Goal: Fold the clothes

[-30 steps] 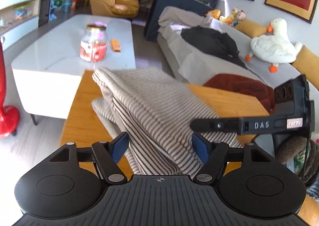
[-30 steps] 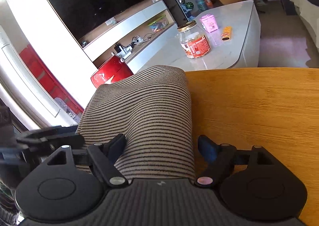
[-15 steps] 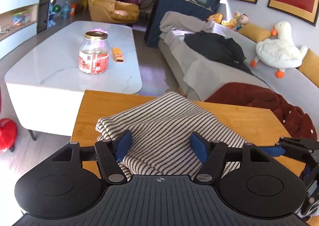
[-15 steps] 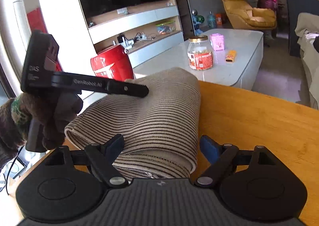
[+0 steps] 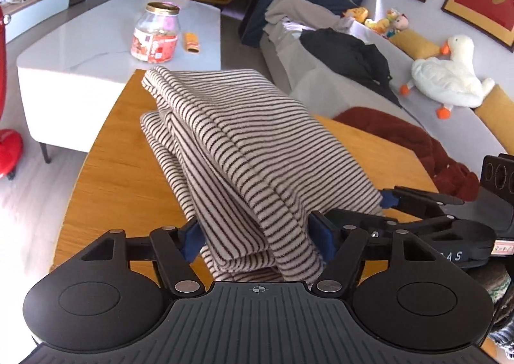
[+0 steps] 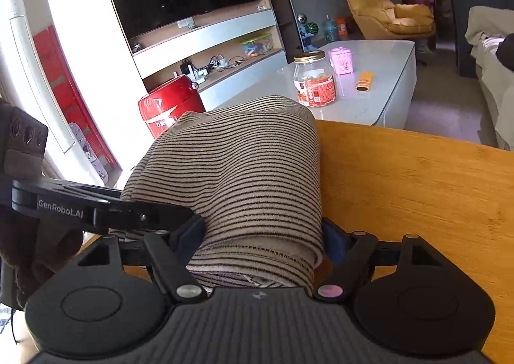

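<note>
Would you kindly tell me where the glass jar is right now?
In both wrist views the glass jar stands on the white coffee table, beyond the striped garment, beside an orange packet.

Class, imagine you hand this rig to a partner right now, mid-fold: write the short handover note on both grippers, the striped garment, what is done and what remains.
Left gripper: shut on the near end of the cream knit garment with thin dark stripes.
Right gripper: shut on the same garment, right beside the left one.
Garment: bunched in several folded layers, its far part on the orange-brown wooden table; near end pinched in both grippers.
Nearby: a dark red fleece garment lies at the table's far right edge, untouched.
Done: the striped piece is doubled over.
Left: probably lay it flat, square the edges, release, then take the red one.
</note>
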`<state>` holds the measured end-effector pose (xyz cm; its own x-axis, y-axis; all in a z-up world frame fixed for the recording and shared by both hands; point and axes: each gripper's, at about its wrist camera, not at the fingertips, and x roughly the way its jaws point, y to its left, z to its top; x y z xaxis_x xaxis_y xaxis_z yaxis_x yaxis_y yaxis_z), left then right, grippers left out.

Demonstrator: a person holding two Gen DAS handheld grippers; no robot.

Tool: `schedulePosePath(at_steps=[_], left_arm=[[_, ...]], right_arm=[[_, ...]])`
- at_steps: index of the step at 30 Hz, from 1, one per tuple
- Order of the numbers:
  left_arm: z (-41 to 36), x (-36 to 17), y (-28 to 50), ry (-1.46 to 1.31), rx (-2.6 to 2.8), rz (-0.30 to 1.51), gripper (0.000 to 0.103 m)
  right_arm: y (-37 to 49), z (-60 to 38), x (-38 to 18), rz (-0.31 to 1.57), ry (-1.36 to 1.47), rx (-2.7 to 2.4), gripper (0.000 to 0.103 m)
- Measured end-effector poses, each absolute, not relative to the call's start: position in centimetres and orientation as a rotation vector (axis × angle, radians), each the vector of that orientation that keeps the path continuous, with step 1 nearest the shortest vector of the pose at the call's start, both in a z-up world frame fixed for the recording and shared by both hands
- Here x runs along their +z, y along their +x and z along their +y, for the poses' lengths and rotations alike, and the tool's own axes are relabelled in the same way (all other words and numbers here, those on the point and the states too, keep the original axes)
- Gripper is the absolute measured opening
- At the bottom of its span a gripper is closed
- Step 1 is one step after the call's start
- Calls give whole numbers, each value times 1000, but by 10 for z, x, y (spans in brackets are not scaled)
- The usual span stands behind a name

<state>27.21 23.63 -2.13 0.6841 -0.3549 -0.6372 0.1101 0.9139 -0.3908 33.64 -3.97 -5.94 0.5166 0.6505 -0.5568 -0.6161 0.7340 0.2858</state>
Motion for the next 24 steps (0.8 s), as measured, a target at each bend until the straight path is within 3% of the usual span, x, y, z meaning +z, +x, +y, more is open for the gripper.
schedulePosePath(at_steps=[9, 11, 12, 17, 24], left_arm=[[221, -26, 298, -319, -252, 725, 77], [218, -26, 292, -326, -219, 720, 80], [217, -24, 289, -335, -190, 723, 86], [205, -12, 259, -320, -11, 705, 102], [147, -26, 210, -236, 216, 741, 103]], right_arm=[[347, -43, -57, 673, 22, 688, 81], [342, -47, -56, 673, 29, 671, 95], [338, -50, -56, 672, 33, 654, 102], [308, -78, -56, 667, 4, 594, 103], [278, -108, -69, 695, -121, 483, 103]])
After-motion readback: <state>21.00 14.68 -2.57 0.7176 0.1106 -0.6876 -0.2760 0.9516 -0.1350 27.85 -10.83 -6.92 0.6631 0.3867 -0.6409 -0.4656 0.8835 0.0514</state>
